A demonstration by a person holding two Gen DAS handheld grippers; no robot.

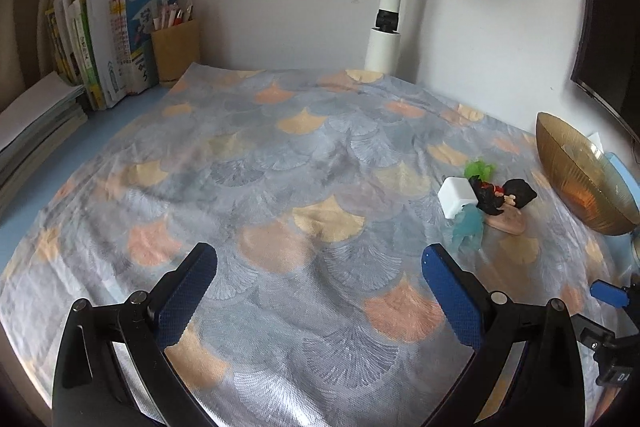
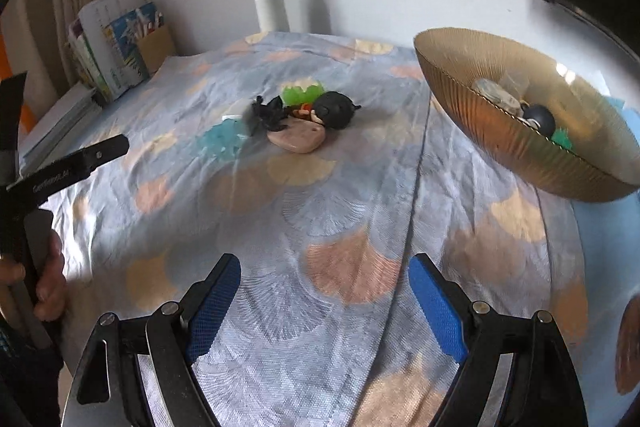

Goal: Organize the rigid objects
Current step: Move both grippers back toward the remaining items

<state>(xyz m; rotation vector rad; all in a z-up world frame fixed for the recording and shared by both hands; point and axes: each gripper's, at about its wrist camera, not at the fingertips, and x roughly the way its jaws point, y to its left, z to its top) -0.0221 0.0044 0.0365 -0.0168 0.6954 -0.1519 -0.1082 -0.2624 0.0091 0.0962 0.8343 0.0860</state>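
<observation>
Apparently, both the left gripper (image 1: pixel 319 259) and right gripper (image 2: pixel 325 269) hung spread and empty, so reaching the toy cluster (image 2: pixel 298 123) at eleven o'clock came next, bound for the bowl (image 2: pixel 480 131).

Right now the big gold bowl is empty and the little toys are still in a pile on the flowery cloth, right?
Not quite. The gold bowl isn't empty: the right wrist view shows a few small things already inside, including a dark round one. The rest is right: the little toys sit in a pile on the flowery cloth.
</observation>
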